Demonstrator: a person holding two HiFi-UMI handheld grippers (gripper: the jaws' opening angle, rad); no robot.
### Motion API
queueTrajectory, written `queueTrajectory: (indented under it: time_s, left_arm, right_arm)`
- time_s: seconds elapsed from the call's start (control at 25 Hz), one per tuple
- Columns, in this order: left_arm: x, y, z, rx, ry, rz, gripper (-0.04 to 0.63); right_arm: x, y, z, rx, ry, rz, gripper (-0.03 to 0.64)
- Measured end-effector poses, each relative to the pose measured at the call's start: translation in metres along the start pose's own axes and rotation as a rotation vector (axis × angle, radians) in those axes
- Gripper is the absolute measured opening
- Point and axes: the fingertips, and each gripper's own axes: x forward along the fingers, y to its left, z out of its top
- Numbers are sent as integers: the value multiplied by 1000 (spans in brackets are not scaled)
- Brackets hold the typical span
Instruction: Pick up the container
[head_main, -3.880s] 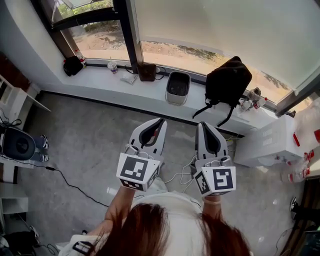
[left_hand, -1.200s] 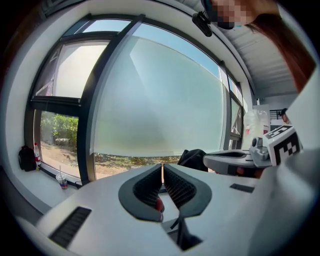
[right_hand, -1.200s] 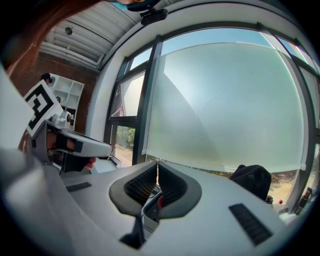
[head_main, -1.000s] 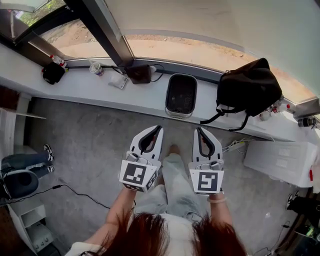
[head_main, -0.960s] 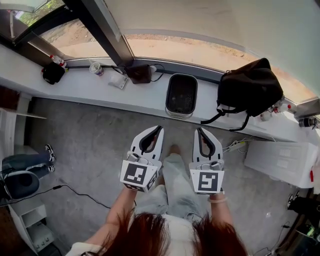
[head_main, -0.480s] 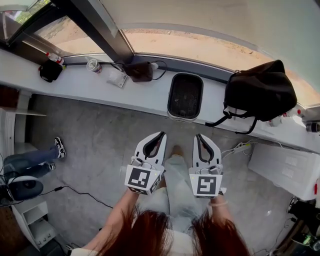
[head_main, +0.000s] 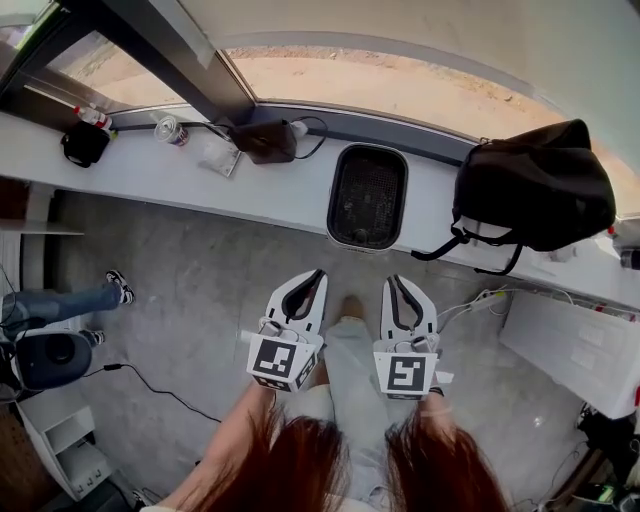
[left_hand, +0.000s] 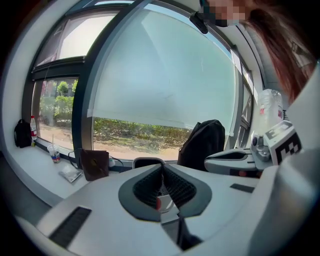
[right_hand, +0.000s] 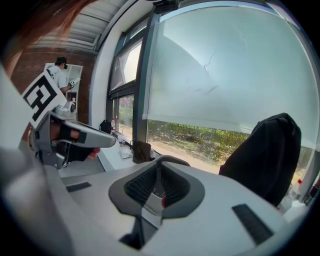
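Note:
The container is a dark rectangular bin with a pale rim, standing on the white window sill straight ahead of me. Both grippers hang over the grey floor short of the sill, side by side and pointing at the bin. My left gripper is shut with nothing in it, and its tip lies below the bin's left corner. My right gripper is also shut and empty, below the bin's right half. In the left gripper view the bin's rim peeks just over the closed left gripper.
A black backpack sits on the sill right of the bin. A brown pouch, a cup and a small black bag lie to the left. A white box stands at the right, a cable crosses the floor.
Both grippers have sunk and come nearer the sill, so the bin and backpack look larger and closer. Both stay shut and empty.

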Motion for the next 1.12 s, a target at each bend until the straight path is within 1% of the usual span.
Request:
queueTrajectory:
  time_s: [0.16,0.48,0.64,0.84,1.12]
  left_arm:
    - [16,12,-21,-4,13,4,23]
    - [44,35,-74,-28,48,17,23]
    - [54,48,-100,-33,70,29,23]
    - [67,58,-131,-8,98,7,23]
    - [87,72,-177,12,143,1,23]
  right_arm:
    - [17,-1,-25,-10,24,0,26]
    - [50,-5,-74,23,60,-21,26]
    - [62,1,-102,29,89,-14,26]
    - [76,12,-142,26,158,2,26]
    - [100,20,-191,33,189,14,26]
